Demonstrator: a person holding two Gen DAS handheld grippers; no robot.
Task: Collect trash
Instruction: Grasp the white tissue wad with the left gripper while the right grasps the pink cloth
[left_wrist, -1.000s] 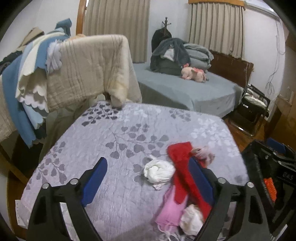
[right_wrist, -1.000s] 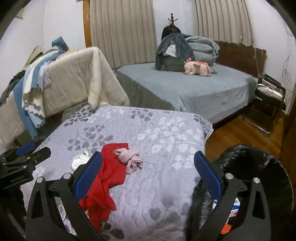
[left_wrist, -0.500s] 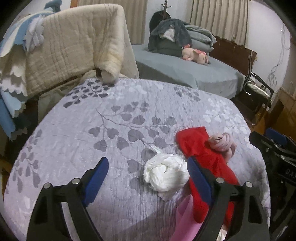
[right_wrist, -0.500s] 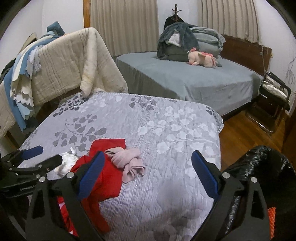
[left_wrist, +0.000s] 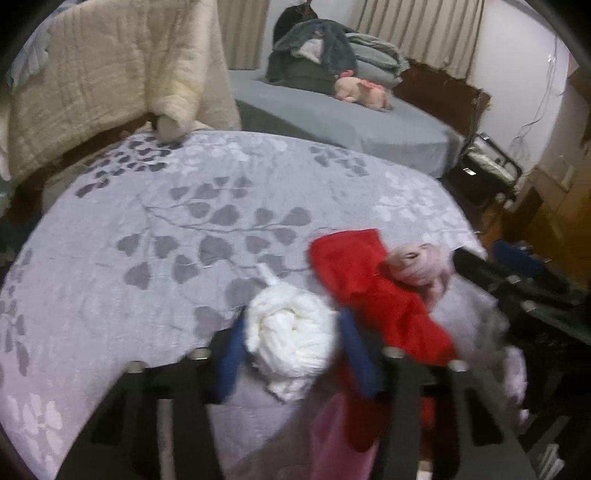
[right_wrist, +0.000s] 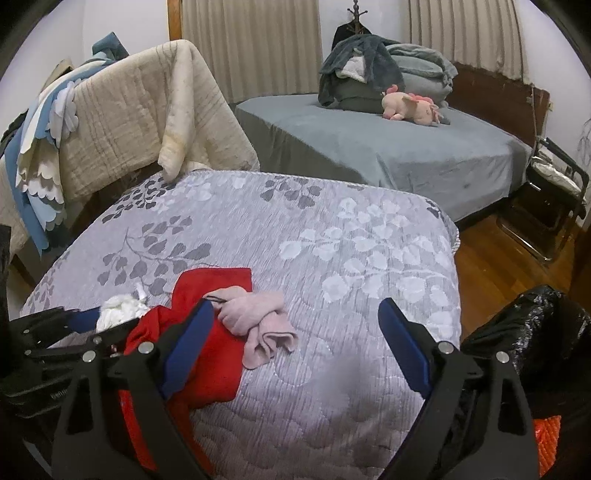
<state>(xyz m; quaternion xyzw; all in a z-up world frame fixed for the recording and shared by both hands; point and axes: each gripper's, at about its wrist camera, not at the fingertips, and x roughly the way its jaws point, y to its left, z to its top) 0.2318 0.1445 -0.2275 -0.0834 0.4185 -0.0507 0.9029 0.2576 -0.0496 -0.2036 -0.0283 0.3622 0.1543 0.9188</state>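
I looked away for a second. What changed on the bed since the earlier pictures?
The left gripper came down around the white wad and its jaws are closing on it. The right gripper edged closer, open and empty. The red cloth and pink cloth stayed put.

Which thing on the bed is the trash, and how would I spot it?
Look at the grey leaf-patterned quilt. Near its front edge, left of the red cloth, sits the white crumpled wad. It's the only white, balled-up thing, between the closing left gripper.

No readable text anywhere here; faint embossed lettering on the black left gripper body (right_wrist: 51, 397) is too blurred.
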